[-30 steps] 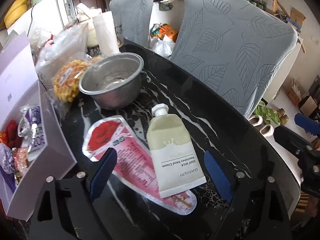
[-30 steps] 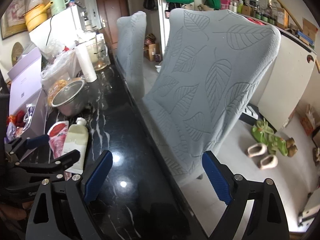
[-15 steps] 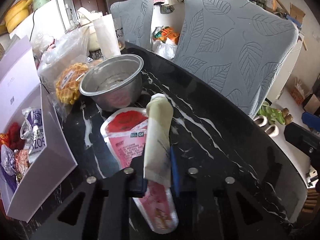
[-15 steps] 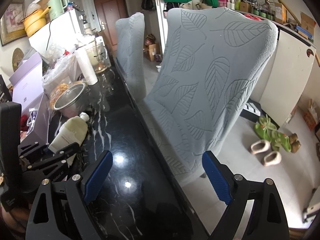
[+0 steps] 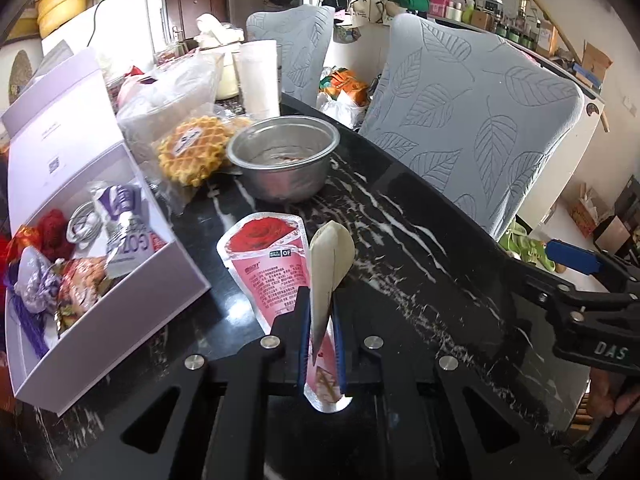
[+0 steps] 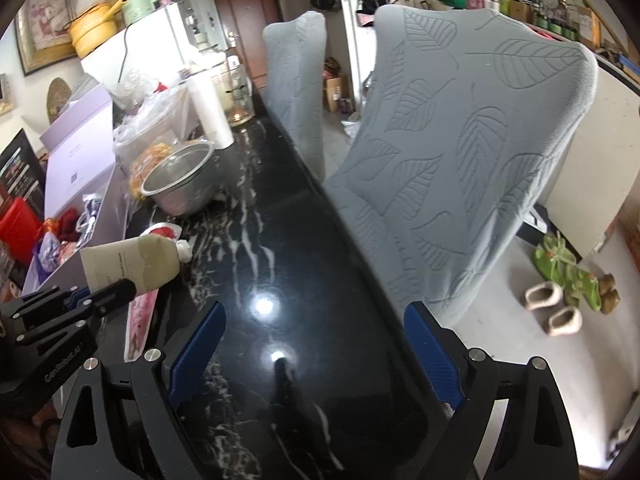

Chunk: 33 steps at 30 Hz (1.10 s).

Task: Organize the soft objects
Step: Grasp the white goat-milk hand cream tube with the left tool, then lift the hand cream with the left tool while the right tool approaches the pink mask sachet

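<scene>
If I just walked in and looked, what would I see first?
Probably the cream tube, pinched in the left gripper and lifted over the pink rose pouch on the black table. Left of it sits an open white box full of small soft things, with a shiny metal bowl behind. The right gripper hangs open and empty.

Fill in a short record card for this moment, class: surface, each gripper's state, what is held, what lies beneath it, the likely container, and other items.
surface: black marble table
left gripper: shut on the hand cream tube, tube lifted edge-on
right gripper: open, empty, over the table edge
beneath the tube: rose sachet, flat on the table
likely container: open lilac box, already holding packets
other items: steel bowl, wrapped waffle
</scene>
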Motion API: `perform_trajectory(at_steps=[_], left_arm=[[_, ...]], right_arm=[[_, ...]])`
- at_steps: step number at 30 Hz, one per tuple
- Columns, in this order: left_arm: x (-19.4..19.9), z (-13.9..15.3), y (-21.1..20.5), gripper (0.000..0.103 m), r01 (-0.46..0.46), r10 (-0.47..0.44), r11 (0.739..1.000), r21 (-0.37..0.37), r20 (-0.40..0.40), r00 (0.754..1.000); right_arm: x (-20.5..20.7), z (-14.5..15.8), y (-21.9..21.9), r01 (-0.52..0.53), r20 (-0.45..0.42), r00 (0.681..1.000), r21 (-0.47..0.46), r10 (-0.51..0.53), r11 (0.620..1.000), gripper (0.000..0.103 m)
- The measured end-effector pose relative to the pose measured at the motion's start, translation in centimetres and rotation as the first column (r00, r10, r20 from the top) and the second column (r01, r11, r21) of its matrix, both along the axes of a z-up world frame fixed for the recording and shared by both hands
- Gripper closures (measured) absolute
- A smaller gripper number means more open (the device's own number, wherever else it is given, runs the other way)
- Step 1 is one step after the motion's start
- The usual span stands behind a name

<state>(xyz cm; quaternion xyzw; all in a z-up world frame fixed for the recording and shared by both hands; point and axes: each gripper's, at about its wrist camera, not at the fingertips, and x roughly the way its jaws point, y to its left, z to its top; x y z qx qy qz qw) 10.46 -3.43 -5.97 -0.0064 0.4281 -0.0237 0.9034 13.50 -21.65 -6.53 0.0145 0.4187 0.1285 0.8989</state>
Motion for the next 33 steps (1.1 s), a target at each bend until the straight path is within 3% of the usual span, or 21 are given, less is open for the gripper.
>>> perform_trajectory(at_steps=[13, 24, 30, 32, 33], left_arm=[[-6.3, 0.5, 5.2, 0.092, -0.083, 0.083, 0.994, -0.065, -0.002, 0.997], [-10.4, 1.7, 10.4, 0.092, -0.195, 0.198, 0.978, -0.070, 0.044, 0.979], [-10.7, 0.6, 11.9, 0.092, -0.179, 0.185, 0.972, -0.152, 0.026, 0.982], [-10.6, 0.5, 12.2, 0.092, -0.172, 0.182, 0.968, -0.182, 0.037, 0.983], [-10.5, 0.5, 12.3, 0.092, -0.173, 0.183, 0.966, -0.192, 0.034, 0.983]], right_arm=[[0.0, -1.1, 7.3, -0.162, -0.030, 0.986, -0.010, 0.161, 0.987, 0.011], [0.7, -1.9, 14.3, -0.297, -0.046, 0.954, -0.010, 0.296, 0.955, 0.011], [1.9, -2.2, 16.8, -0.321, -0.038, 0.947, -0.066, 0.319, 0.945, 0.010], [2.5, -2.4, 17.4, -0.324, -0.044, 0.946, -0.089, 0.321, 0.942, 0.000], [2.7, -2.5, 17.7, -0.327, -0.042, 0.945, -0.099, 0.325, 0.940, 0.000]])
